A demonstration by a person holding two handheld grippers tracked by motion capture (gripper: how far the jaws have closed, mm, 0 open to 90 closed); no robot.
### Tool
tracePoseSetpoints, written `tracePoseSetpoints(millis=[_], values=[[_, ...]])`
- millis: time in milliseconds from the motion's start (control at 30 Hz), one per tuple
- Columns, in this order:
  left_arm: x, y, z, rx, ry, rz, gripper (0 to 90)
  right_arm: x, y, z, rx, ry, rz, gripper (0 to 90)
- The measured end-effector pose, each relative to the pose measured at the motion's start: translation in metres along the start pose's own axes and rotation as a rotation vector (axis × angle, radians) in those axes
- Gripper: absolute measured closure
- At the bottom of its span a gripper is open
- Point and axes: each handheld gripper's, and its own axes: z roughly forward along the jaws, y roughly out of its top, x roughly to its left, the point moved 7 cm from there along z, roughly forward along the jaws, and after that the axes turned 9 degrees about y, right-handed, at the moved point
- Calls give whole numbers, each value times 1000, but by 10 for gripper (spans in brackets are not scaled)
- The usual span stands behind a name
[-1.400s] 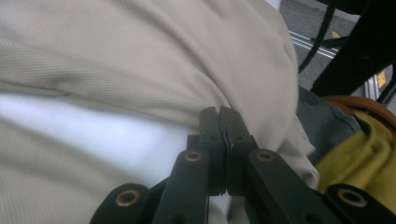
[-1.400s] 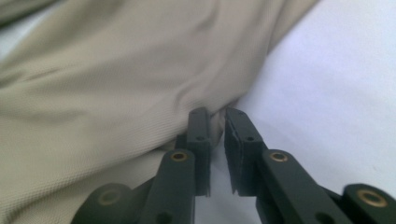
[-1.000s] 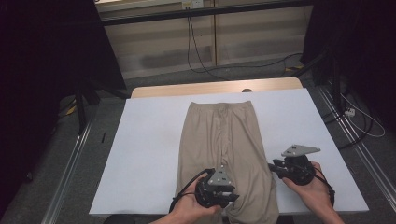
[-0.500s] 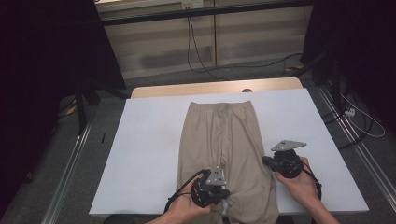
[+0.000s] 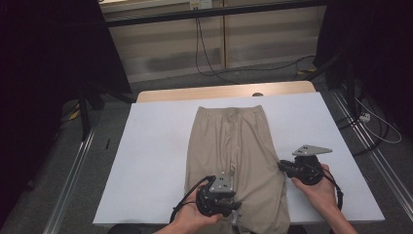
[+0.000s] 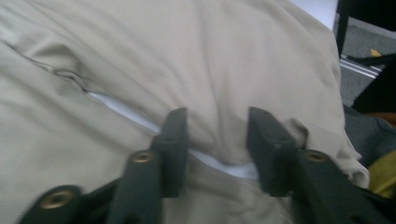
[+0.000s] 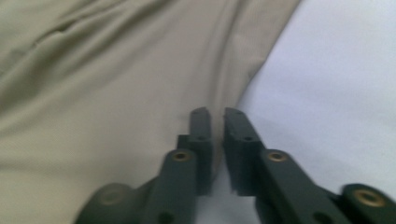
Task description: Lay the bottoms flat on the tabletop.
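— Trousers (image 5: 233, 161): where? 
— Flat along the white table (image 5: 151, 165). 
— Tongs? 
— Left gripper (image 6: 215, 140) just parted, cloth between but unpinched; right gripper (image 7: 215, 135) barely ajar at the trouser edge, also just opening.

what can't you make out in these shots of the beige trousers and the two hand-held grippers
- Trousers: the leg hems, high view, cut off by the bottom edge and covered by the left hand-held gripper.
- Right hand-held gripper: whether its narrow-gapped jaws pinch the trouser edge, right gripper view, too blurred.
- Small dark spot on the wooden tabletop's far edge, high view: too small to identify.
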Motion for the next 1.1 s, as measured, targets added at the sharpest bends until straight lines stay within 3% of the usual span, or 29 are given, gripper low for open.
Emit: tracePoseSetpoints(millis=[200, 267, 433, 500, 600, 733, 833, 1033, 1100], values=[[8, 2, 1, -46, 53, 1, 389, 6, 5, -7, -59, 27, -9, 628], [11, 4, 1, -73, 73, -29, 319, 10, 8, -8, -82, 37, -7, 571], [24, 7, -4, -111, 110, -58, 202, 21, 14, -10, -126, 58, -30, 428], [28, 8, -6, -129, 123, -75, 172, 24, 16, -11, -140, 55, -39, 340], [36, 9, -11, -148, 150, -94, 131, 29, 17, -11, -150, 54, -46, 302], [46, 9, -18, -182, 195, -87, 82, 35, 19, -13, -154, 59, -41, 209], [52, 10, -26, -210, 179, -91, 62, 40, 20, -16, -165, 55, -51, 162], [76, 4, -54, -270, 243, -148, 58, 47, 22, -22, -197, 71, -45, 82], [84, -2, -62, -265, 284, -146, 58, 49, 21, -23, -198, 76, -56, 67]])
